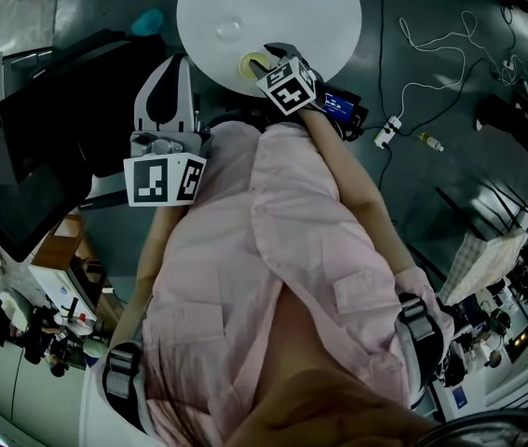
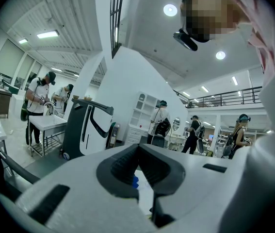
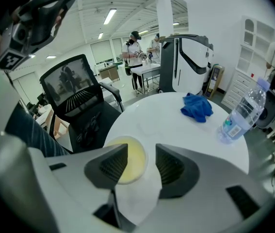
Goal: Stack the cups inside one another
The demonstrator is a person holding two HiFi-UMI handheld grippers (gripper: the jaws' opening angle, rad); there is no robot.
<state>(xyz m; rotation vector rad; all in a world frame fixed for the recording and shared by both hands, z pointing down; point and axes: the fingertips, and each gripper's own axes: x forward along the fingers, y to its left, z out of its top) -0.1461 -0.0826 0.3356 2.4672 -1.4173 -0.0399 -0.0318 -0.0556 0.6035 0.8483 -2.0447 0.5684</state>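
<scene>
My right gripper (image 3: 141,152) stands wide open over the yellow cup (image 3: 130,160), lower centre, holding nothing; left gripper (image 2: 137,148) shut, empty; next, probably, fetching the clear cup (image 1: 229,28).

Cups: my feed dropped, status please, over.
Left gripper shut, empty, held off the table. Right gripper open, jaws either side of yellow cup. Clear cup stands apart, unstacked. Blue cloth and bottle well clear.
</scene>
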